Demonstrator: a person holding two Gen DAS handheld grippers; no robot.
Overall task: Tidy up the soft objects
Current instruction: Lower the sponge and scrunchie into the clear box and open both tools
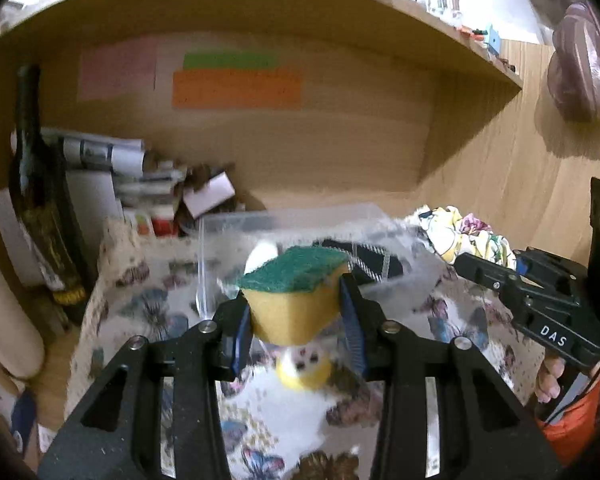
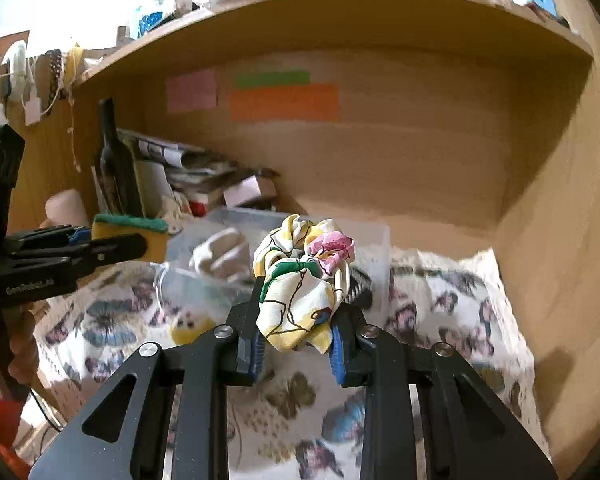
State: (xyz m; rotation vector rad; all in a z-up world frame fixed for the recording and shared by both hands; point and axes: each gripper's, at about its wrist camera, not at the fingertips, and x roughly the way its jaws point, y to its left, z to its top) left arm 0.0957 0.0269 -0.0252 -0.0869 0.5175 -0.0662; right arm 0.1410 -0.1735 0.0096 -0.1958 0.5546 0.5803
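Observation:
My left gripper [image 1: 296, 312] is shut on a yellow sponge with a green scouring top [image 1: 294, 296] and holds it above the butterfly cloth. It shows at the left of the right wrist view [image 2: 128, 236]. My right gripper [image 2: 296, 332] is shut on a crumpled floral scrunchie [image 2: 304, 284], which also shows at the right of the left wrist view [image 1: 466, 238]. Ahead lies a clear plastic box [image 2: 376, 240] with a white soft item [image 2: 220, 256] and a dark checked item [image 1: 364, 264] inside. A small yellow soft object [image 2: 190, 326] lies on the cloth.
A butterfly-print cloth [image 2: 452, 312] covers the desk. A dark bottle [image 2: 114, 164], papers and small boxes [image 2: 204, 172] crowd the back left of the wooden alcove. A shelf [image 2: 340, 4] runs overhead and a wooden side wall [image 2: 548, 220] stands at the right.

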